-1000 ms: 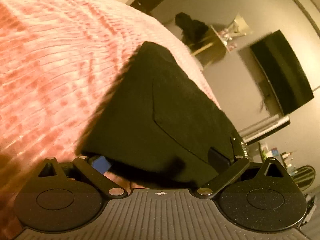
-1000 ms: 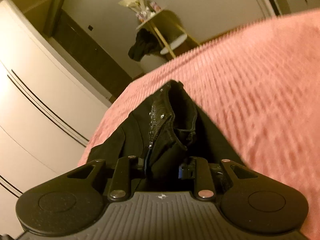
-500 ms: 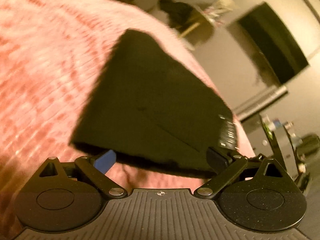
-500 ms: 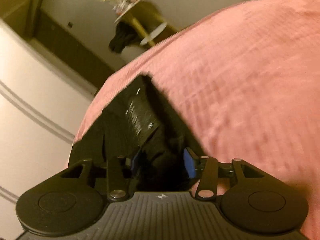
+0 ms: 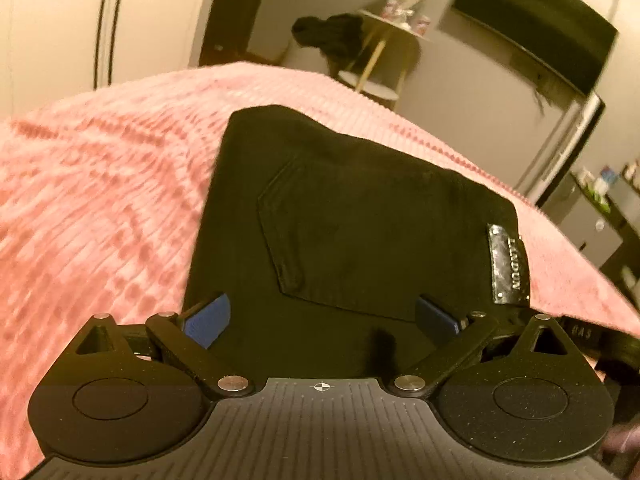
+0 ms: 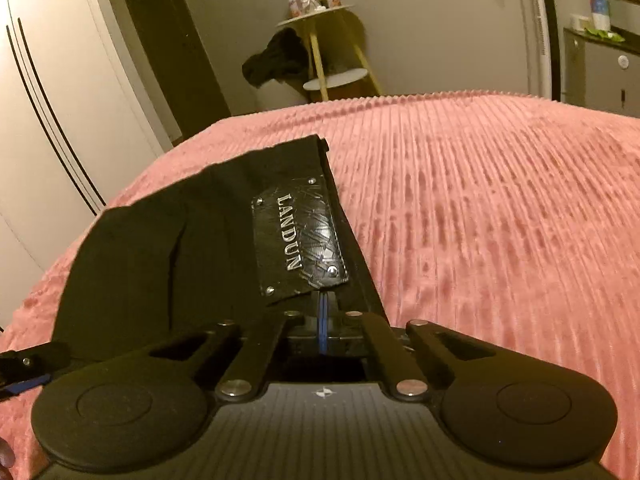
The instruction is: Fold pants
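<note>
Your folded black denim pants (image 5: 360, 216) lie on the pink ribbed plush bedspread (image 5: 100, 200) covering the bed, back pocket (image 5: 344, 236) facing up and the shiny black leather brand patch (image 6: 298, 236) at the waistband edge.

Your left gripper (image 5: 322, 320) has its jaws spread wide, the blue pads (image 5: 208, 320) standing apart over the near part of the pants, one by the left edge of the cloth and one below the pocket; neither pad presses on the fabric as far as this view shows.

Your right gripper (image 6: 323, 320) has just been closing and its blue pads now meet with no gap, right at the near edge of the patch. The fabric edge sits at the fingertips, but you cannot tell from this view whether any cloth is caught between the pads.

In the right wrist view, the tip of your left gripper shows at the lower left, beside the pants.

Beyond the bed stands a round gold-legged side table (image 6: 320, 40) with a dark garment (image 6: 276, 60) draped beside it, and white wardrobe doors (image 6: 48, 80) on the left.
</note>
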`<state>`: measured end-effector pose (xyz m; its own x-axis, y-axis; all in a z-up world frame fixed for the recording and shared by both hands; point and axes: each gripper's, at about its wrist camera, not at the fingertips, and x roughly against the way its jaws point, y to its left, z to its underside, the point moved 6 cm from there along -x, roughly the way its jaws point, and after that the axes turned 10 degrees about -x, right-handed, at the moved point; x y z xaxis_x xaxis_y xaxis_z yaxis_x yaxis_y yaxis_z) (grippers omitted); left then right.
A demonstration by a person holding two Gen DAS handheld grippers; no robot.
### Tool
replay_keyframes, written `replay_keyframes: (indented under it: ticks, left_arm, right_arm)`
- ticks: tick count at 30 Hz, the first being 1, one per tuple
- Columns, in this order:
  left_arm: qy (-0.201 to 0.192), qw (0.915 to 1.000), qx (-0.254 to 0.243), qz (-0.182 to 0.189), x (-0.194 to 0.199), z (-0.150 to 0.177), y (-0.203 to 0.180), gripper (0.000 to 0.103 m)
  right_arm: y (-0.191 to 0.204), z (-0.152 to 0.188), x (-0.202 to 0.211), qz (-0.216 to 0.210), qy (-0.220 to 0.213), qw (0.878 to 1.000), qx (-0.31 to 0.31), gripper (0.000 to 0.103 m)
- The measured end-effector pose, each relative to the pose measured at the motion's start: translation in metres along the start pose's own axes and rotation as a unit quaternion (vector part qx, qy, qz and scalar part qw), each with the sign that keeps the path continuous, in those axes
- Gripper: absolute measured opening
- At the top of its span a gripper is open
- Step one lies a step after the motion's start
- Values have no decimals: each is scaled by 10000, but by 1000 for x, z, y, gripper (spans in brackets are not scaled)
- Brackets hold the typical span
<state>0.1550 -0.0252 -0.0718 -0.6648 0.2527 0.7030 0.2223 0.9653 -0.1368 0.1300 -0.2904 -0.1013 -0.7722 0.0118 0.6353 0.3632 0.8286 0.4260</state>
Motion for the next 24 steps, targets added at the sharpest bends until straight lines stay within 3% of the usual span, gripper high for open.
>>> replay_keyframes:
  ticks: [6,8,13,17,24]
  left_arm:
    - [113,9919,-1194,-415,-15,13,-18,103]
    - [140,9890,-1372,-532,-10,16,-24,103]
    - [107,9946,-879,-532,7,13,-15,103]
    - [91,9975,-426,-553,14,5,-10,103]
    - [266,9934,-554,-968,-2,2,0,103]
  right_arm:
    - [0,4,-7,63,-119,9999,105,0]
    - [1,4,-6,69,-138,9998,137,0]
    - [4,11,26,42,-372,9992,172,1]
    - [20,13,47,-201,-426,9984,315,10]
    - [36,13,31,1,-340,9963,788,15]
